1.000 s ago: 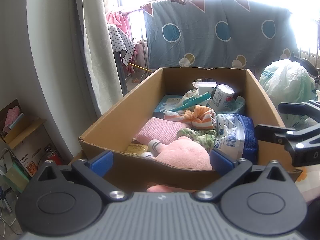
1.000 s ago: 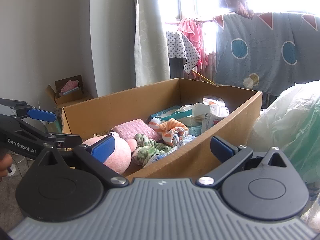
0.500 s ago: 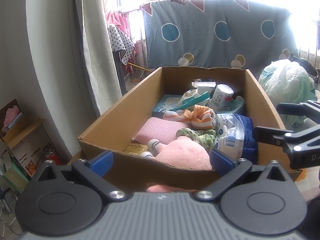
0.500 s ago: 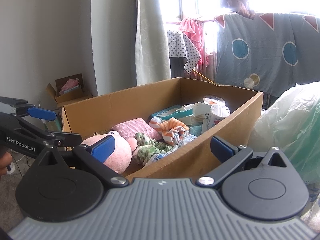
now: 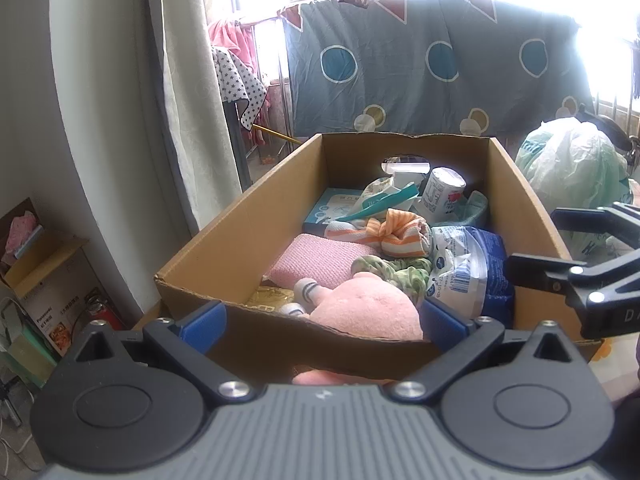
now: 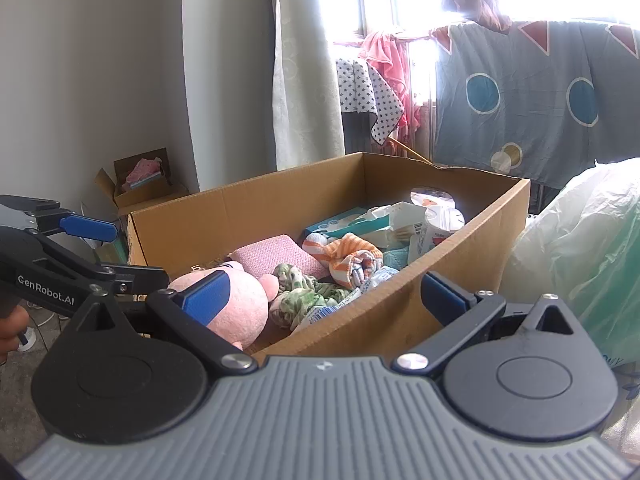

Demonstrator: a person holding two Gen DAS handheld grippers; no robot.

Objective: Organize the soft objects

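Note:
An open cardboard box (image 5: 224, 248) (image 6: 248, 208) holds a pink plush toy (image 5: 364, 312) (image 6: 240, 304), a pink knitted cloth (image 5: 316, 256) (image 6: 276, 258), an orange striped sock bundle (image 5: 400, 232) (image 6: 348, 254), a green patterned cloth (image 5: 396, 276) (image 6: 304, 292) and a blue-white packet (image 5: 464, 268). My left gripper (image 5: 322, 320) is open and empty, just outside the box's near wall. My right gripper (image 6: 324, 296) is open and empty at the box's right corner. Each gripper shows in the other's view.
Cartons and tissue packs (image 5: 436, 192) fill the box's far end. A full plastic bag (image 5: 572, 172) (image 6: 580, 248) stands right of the box. A curtain (image 5: 188, 92), hung laundry (image 5: 420, 68) and a small carton (image 6: 140, 184) by the wall surround it.
Both grippers have barely moved; the right one drifted very slightly. Nothing was taken or released.

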